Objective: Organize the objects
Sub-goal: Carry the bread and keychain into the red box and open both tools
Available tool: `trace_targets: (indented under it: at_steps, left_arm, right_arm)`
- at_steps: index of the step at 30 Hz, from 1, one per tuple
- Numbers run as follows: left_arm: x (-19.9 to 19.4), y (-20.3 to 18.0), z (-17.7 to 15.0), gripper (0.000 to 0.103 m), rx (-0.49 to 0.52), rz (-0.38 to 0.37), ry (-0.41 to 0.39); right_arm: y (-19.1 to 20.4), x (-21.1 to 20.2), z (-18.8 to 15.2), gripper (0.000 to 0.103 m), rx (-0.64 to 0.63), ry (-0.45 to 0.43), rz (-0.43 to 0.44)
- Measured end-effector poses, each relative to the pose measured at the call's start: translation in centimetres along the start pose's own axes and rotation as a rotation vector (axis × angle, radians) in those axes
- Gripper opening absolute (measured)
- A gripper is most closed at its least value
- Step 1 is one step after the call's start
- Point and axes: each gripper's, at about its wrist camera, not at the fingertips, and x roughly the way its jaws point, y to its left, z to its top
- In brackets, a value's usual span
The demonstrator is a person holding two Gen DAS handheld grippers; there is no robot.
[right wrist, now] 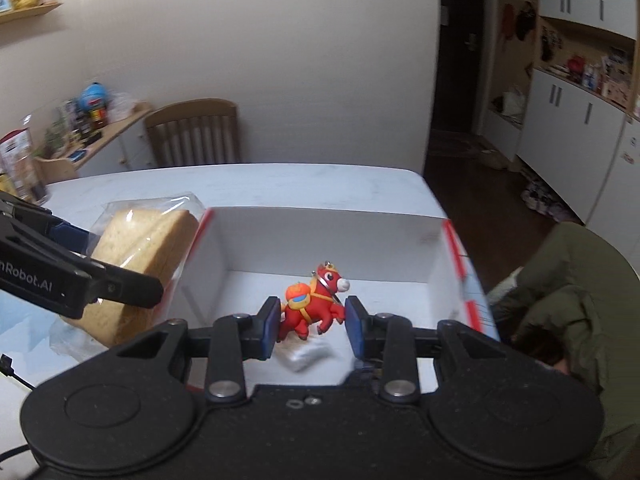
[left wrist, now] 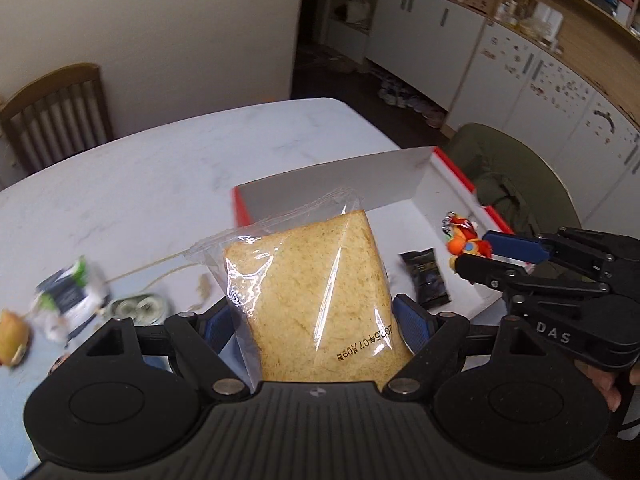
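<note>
A bagged slice of bread stands between the blue pads of my left gripper, which is shut on it. In the right wrist view, the bread hangs just left of the white box with red edges. My right gripper is shut on a small red toy horse and holds it above the box floor. From the left wrist view, the box lies behind the bread, with the right gripper and the horse over its right side.
A black packet and a white packet lie low in the box. Left of it on the white table are a blurred green-white packet, a can and a bun. A wooden chair stands behind.
</note>
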Motion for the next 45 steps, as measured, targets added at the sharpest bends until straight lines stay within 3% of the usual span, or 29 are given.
trace_targets:
  at_steps: [6, 10, 16, 17, 18, 24, 35, 45]
  left_arm:
    - [4.4, -3.4, 2.0, 0.083, 0.056, 0.004, 0.037]
    - [7.0, -4.5, 3.2, 0.083, 0.089, 0.047, 0.038]
    - [11.3, -5.2, 4.2, 0.083, 0.110, 0.049, 0.107]
    - [11.9, -5.2, 4.2, 0.083, 0.118, 0.054, 0.115]
    - [12.5, -5.3, 4.3, 0.083, 0.128, 0.059, 0.121]
    - [15.3, -5.9, 4.1, 0.083, 0.185, 0.069, 0.180]
    - [17.7, -5.3, 3.1, 0.083, 0.183, 0.059, 0.280]
    - [17.4, -4.7, 3.4, 0.087, 0.123, 0.031, 0.261]
  right_arm:
    - [-3.0, 1.9, -0.4, 0.034, 0.016, 0.028, -0.029]
    - [-3.9, 3.7, -0.9, 0.034, -0.013, 0.059, -0.050]
    - [-4.7, 6.5, -1.7, 0.034, -0.046, 0.121, -0.054]
    - [-5.0, 6.8, -1.8, 0.027, -0.052, 0.130, -0.051]
    - [-5.1, 7.1, -1.8, 0.013, -0.057, 0.143, -0.049]
    - [-5.3, 8.3, -2.2, 0.011, -0.068, 0.192, -0.037]
    - [-6.0, 6.8, -1.9, 0.033, -0.032, 0.177, 0.041]
    - [-5.8, 5.8, -2.3, 0.050, -0.018, 0.166, 0.079]
